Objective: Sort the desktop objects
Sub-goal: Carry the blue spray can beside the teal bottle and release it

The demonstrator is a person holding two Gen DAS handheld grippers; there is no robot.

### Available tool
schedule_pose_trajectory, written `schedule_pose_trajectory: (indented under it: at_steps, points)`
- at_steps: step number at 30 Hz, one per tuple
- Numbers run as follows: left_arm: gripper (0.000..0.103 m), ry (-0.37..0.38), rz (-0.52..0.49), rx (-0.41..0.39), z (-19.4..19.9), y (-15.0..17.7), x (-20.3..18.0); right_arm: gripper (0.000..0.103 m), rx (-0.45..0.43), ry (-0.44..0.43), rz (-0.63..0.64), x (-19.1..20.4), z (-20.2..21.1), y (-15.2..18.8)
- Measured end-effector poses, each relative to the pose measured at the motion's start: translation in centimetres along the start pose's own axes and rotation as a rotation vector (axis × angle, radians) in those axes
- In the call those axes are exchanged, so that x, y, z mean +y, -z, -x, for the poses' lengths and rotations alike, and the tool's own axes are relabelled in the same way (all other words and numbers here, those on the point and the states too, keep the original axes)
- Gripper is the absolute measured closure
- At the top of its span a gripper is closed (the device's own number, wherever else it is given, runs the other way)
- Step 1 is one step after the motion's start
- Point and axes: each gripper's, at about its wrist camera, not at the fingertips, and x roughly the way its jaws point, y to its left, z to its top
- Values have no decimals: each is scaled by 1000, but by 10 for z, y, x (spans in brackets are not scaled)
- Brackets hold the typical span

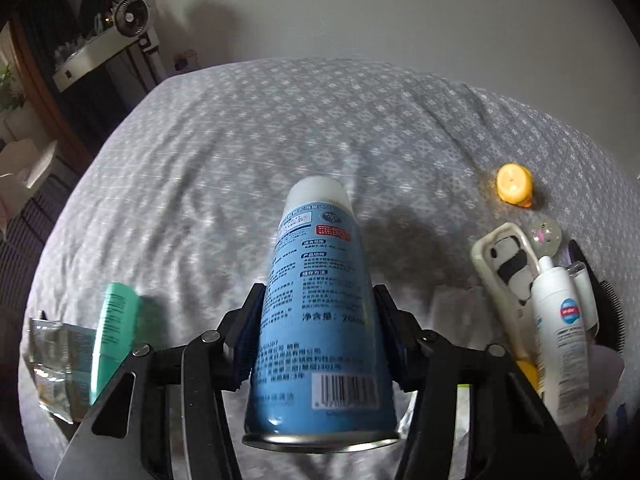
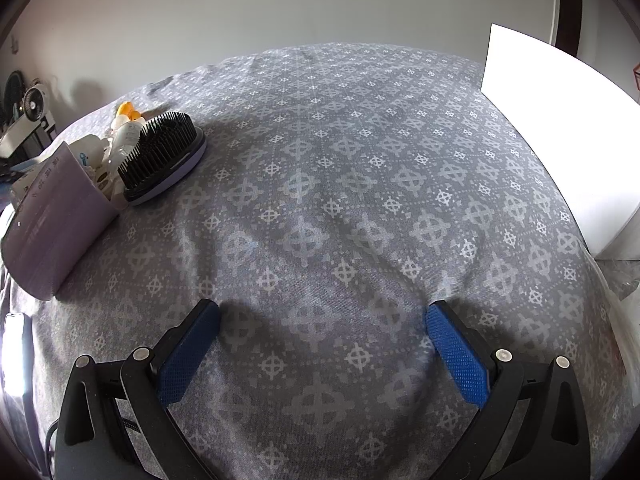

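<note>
My left gripper [image 1: 318,300] is shut on a blue spray can [image 1: 320,312] with a white cap, held above the grey patterned cloth [image 1: 248,152]. To its right lie a panda phone case [image 1: 506,268], a white pump bottle [image 1: 560,340], a clear glitter ball [image 1: 545,237] and a yellow duck toy [image 1: 514,184]. A green tube [image 1: 114,332] and a foil packet [image 1: 56,360] lie at the left. My right gripper [image 2: 322,320] is open and empty over bare cloth [image 2: 340,184]. A black hairbrush [image 2: 164,156] and a lilac box [image 2: 56,216] lie far left of it.
A white box [image 2: 560,152] stands at the right edge of the table in the right wrist view. A wall runs behind the table. A shelf with a small fan [image 1: 130,16] stands at the back left. Small bottles and the duck toy [image 2: 127,110] sit behind the hairbrush.
</note>
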Motion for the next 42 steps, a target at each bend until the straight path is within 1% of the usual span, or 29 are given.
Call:
schedule_pose_trajectory:
  at_steps: [4, 8, 12, 13, 15, 16, 18, 20, 21, 22, 23, 24, 25, 26, 27, 28, 30, 33, 36, 39, 42]
  points:
    - [52, -88, 3, -27, 18, 6, 56, 0, 0, 0, 0, 0, 0, 0]
    - [52, -135, 23, -36, 25, 16, 100, 0, -1, -1, 0, 0, 0, 0]
    - [51, -129, 2, -37, 17, 30, 116, 0, -1, -1, -1, 0, 0, 0]
    - [51, -137, -22, -46, 15, 35, 113, 0, -1, -1, -1, 0, 0, 0]
    - [51, -182, -97, -56, 8, 44, 101, 0, -1, -1, 0, 0, 0, 0]
    - [52, -192, -129, -37, 2, 49, 96, 0, -1, 0, 0, 0, 0, 0]
    - [54, -190, -164, 19, -14, 60, 89, 0, -1, -1, -1, 0, 0, 0]
    - [54, -246, -215, 2, -20, 71, 80, 0, -1, 0, 0, 0, 0, 0]
    - [49, -268, -237, -1, -21, 75, 76, 0, -1, -1, -1, 0, 0, 0]
    - [38, -276, -254, 0, -21, 78, 72, 0, -1, -2, -1, 0, 0, 0]
    - [29, -270, -270, 5, -21, 82, 68, 0, -1, -1, -1, 0, 0, 0]
    - [14, -257, -286, 11, -21, 85, 64, 0, -1, -1, -1, 0, 0, 0]
    - [10, -252, -306, 5, -19, 89, 60, 0, -1, -1, -1, 0, 0, 0]
    - [10, -262, -331, -10, -16, 92, 55, 0, -1, -1, -1, 0, 0, 0]
    - [9, -286, -353, -23, -14, 94, 49, 0, -1, -2, -1, 0, 0, 0]
    - [5, -307, -372, -29, -12, 96, 44, 0, -1, -1, -1, 0, 0, 0]
    - [5, -332, -398, -56, -3, 99, 35, 0, -1, -2, -2, 0, 0, 0]
    - [4, -315, -414, -119, 20, 97, 27, 0, -1, -2, -2, 0, 0, 0]
    - [1, -274, -401, -162, 47, 98, 17, 0, -1, -2, -2, 0, 0, 0]
    - [0, -222, -383, -187, 66, 100, 6, 0, 0, -1, -2, 0, 0, 0]
    - [0, -165, -353, -205, 72, 104, -2, 0, -1, -3, -4, 0, 0, 0]
